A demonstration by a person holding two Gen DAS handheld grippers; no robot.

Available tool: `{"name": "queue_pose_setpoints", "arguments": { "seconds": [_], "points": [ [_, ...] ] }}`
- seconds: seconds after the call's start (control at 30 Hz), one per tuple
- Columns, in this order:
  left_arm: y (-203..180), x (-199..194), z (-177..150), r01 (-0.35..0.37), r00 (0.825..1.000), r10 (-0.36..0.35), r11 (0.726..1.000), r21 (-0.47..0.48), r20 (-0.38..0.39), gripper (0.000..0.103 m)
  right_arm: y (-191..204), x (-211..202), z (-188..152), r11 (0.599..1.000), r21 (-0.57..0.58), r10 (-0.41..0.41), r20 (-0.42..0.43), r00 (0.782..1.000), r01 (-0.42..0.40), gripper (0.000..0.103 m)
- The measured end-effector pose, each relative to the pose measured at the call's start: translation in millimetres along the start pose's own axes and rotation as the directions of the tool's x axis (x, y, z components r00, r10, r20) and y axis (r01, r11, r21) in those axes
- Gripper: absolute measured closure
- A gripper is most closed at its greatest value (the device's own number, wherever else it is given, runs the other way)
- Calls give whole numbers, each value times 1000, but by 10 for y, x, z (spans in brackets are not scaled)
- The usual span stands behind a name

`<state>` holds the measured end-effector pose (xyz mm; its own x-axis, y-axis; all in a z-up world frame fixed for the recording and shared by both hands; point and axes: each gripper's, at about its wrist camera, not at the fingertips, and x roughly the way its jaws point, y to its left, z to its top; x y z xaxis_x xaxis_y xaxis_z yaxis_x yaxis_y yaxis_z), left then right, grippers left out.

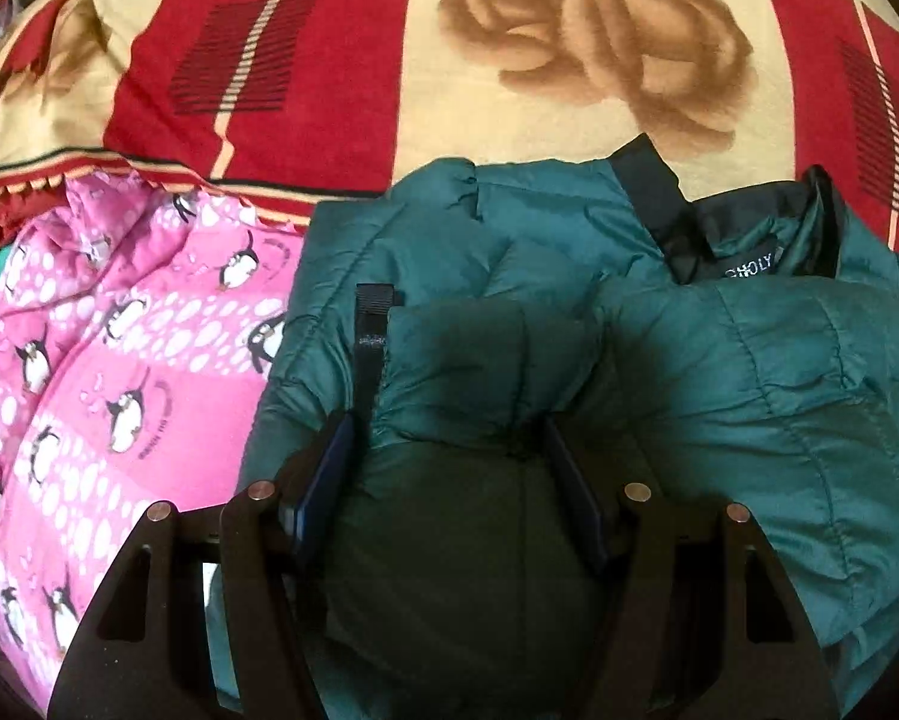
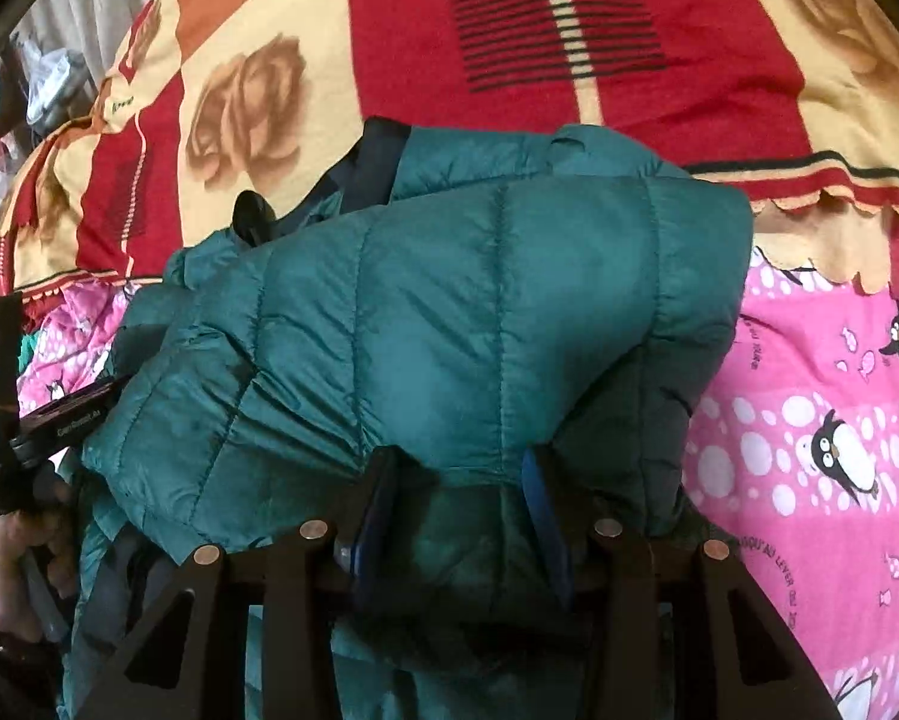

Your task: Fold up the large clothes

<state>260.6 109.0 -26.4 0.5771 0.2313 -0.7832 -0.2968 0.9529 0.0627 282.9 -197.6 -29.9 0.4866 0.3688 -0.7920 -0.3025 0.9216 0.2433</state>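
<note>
Left gripper (image 1: 449, 450) and right gripper (image 2: 458, 480) fingers each pinch the teal puffer jacket (image 2: 449, 300) over the rose blanket (image 1: 389, 90)

teal quilted puffer jacket (image 1: 569, 276) lies bunched, partly folded, collar exposed

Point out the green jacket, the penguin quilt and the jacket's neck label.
green jacket (image 2: 497, 300), right wrist view, quilted outer panel.
penguin quilt (image 1: 119, 372), left wrist view, pink printed surface.
neck label (image 1: 746, 270), left wrist view, white lettering.

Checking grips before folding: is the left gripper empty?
No, the left gripper is clamped on a bunched fold of the teal quilted puffer jacket.
</note>
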Motion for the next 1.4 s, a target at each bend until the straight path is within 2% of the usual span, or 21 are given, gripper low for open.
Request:
{"name": "queue_pose_setpoints", "arguments": {
  "seconds": [0.07,0.17,0.23,0.3,0.37,0.43,0.5,0.53,0.63,0.67,0.77,0.83,0.87,0.9,0.93,0.97,1.0,1.03,1.13,1.4],
  "points": [
    [-5,-135,3,7,999,-6,1000,-8,35,37,-44,-119,68,1000,23,3,31,1000,-4,61],
    [46,-252,21,12,996,-9,999,-30,91,37,-202,-471,213,994,110,-39,208,977,16,61],
    [30,-170,11,5,997,-3,1000,-18,72,33,-322,-572,272,980,197,-77,269,960,23,61],
    [38,-55,-42,15,999,-14,1000,-19,46,30,-347,-511,360,973,227,-106,279,954,41,61],
    [43,-23,-80,17,998,-16,1000,-25,57,29,-263,-364,421,979,195,-102,253,962,53,61],
    [30,14,-84,10,998,-9,1000,-16,56,29,-233,-191,445,985,156,-98,189,977,69,60],
    [17,27,-89,7,998,-7,1000,-9,59,28,-175,153,432,987,102,-128,59,990,122,56],
    [21,34,-89,7,998,-7,1000,-9,60,28,-175,234,408,987,98,-132,36,991,128,56],
    [26,47,-95,17,998,-16,1000,-20,57,27,-141,182,433,984,114,-142,31,989,138,56],
    [25,55,-93,20,998,-19,1000,-23,54,26,-84,93,459,984,113,-146,51,988,140,56],
    [33,50,-92,20,998,-19,1000,-24,56,26,242,-249,507,996,62,-71,168,983,62,56],
    [29,48,-95,20,998,-19,1000,-24,57,26,523,-349,491,999,2,-48,188,981,48,56],
    [28,44,-99,23,998,-21,999,-25,57,26,708,-338,448,999,-28,-33,176,984,39,55],
    [34,42,-103,27,998,-26,999,-28,57,26,820,-261,409,999,-48,-14,142,990,21,50],
    [56,54,-99,30,998,-28,999,-31,56,26,842,-193,317,998,-62,-6,107,994,13,46],
    [63,60,-98,33,998,-31,999,-32,56,26,928,14,211,996,-84,-26,38,999,29,40],
    [65,59,-101,33,998,-32,999,-32,57,25,959,146,142,993,-98,-63,9,998,63,39],
    [60,64,-101,31,998,-29,999,-30,56,25,999,249,54,987,-121,-100,20,995,102,38],
    [52,74,-101,31,998,-29,999,-30,53,24,1101,285,81,981,-138,-134,25,991,137,36],
    [67,97,-83,43,998,-41,999,-33,44,23,953,153,65,992,-92,-81,49,996,85,34]
  ]
}}
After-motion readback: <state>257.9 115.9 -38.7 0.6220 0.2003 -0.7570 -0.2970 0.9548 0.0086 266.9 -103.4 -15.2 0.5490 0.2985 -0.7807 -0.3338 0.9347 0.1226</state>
